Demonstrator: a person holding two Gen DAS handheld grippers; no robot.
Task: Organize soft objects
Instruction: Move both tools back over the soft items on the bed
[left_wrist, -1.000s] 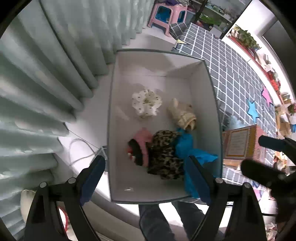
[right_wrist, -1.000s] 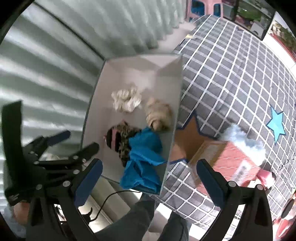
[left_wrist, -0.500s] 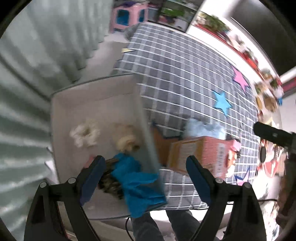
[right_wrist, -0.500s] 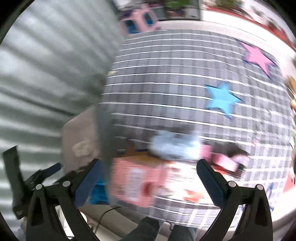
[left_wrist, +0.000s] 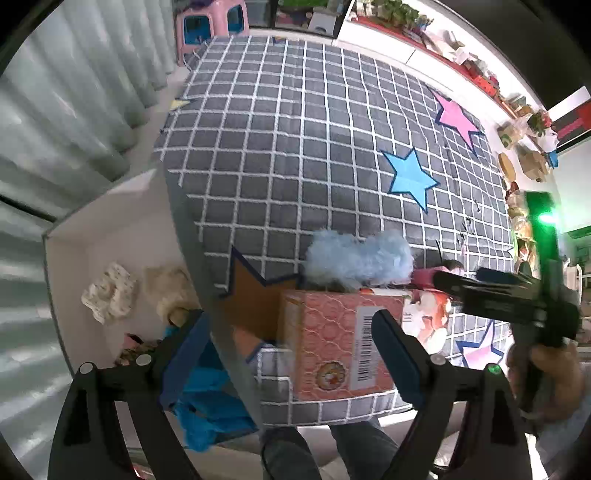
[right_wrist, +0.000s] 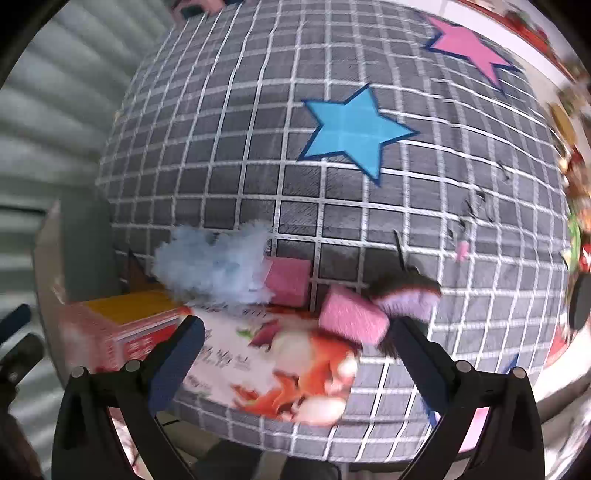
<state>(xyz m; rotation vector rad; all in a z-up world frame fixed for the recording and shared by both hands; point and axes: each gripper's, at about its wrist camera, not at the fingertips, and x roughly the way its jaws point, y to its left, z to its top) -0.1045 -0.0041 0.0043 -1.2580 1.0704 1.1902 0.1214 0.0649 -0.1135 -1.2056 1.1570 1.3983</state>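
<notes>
My left gripper (left_wrist: 291, 350) hangs open and empty above an orange-pink carton (left_wrist: 332, 343) at the table's near edge. A light blue fluffy piece (left_wrist: 358, 258) lies just behind the carton. To the left, a white box (left_wrist: 74, 236) holds a white scrunchie (left_wrist: 107, 295), a beige plush (left_wrist: 166, 291), a leopard-print item (left_wrist: 136, 350) and a blue cloth (left_wrist: 210, 402). My right gripper (right_wrist: 295, 354) is open and empty over a flat fox-print pack (right_wrist: 288, 369). Near it are the blue fluffy piece (right_wrist: 214, 266), two pink sponges (right_wrist: 351, 317) and a purple-and-dark item (right_wrist: 406, 291).
A grey grid cloth (left_wrist: 295, 147) with blue and pink stars covers the table. Curtains (left_wrist: 55, 110) hang at the left behind the box. A pink stool (left_wrist: 210, 26) stands beyond the table, and cluttered shelves (left_wrist: 517, 110) run along the far right. A person's legs (left_wrist: 288, 454) show below.
Both views have swung right, from above the white box to over the table's near edge. The carton, the blue fluffy piece and the sponges came into view. Both grippers stayed open and empty.
</notes>
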